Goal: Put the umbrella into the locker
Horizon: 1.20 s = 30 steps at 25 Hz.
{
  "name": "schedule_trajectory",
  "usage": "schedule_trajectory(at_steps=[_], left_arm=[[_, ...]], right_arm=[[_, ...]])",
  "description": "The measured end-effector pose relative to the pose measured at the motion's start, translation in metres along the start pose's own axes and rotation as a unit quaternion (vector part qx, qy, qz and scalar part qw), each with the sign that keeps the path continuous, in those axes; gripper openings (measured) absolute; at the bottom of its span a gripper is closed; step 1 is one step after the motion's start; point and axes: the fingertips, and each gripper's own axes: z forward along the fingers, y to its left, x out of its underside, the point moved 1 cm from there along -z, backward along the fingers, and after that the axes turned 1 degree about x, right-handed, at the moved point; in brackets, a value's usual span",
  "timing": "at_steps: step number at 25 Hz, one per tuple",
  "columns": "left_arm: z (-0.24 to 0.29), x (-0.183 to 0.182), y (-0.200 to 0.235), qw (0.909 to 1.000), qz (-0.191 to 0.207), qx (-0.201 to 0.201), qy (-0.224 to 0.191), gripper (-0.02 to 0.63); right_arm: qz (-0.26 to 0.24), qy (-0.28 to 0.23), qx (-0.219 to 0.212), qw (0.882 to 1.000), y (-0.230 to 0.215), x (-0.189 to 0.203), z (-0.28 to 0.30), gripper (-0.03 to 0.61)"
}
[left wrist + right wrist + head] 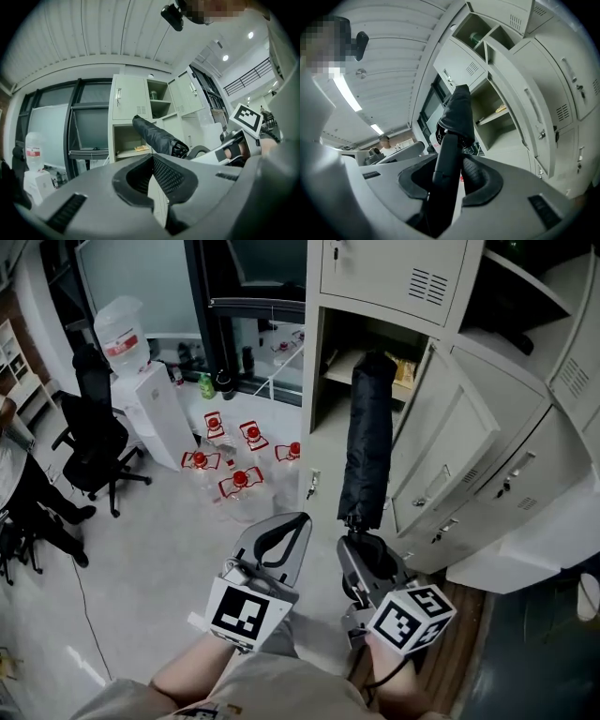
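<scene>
Umbrella raised to the locker mouth, not yet in.
Your left gripper (151, 157) hangs idle, tips pressed together on nothing. Your right gripper (449, 161) clamps the handle of the folded black fabric umbrella (366, 437), its far end before the open grey metal locker (314, 381). Level it and feed it in over the shelf (a yellowish item (404, 371) lies there). Red-capped clear water bottles (240, 479) stand well apart on the floor; mind the swung-open grey door (450, 437).
</scene>
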Motion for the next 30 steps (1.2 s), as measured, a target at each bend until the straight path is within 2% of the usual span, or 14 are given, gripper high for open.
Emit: schedule_trajectory(at_steps=[11, 21, 30], left_arm=[[0.081, 0.052, 0.071, 0.9970, -0.036, 0.040, 0.056, 0.008], [0.118, 0.099, 0.109, 0.9911, -0.057, 0.076, 0.094, 0.008], [0.145, 0.129, 0.135, 0.9866, -0.066, 0.097, 0.113, 0.008]], right_arm=[[0.048, 0.053, 0.042, 0.997, -0.051, 0.011, 0.094, 0.143], [0.098, 0.106, 0.082, 0.986, -0.081, 0.053, 0.141, 0.144], [0.120, 0.128, 0.121, 0.977, -0.115, 0.067, 0.173, 0.144]])
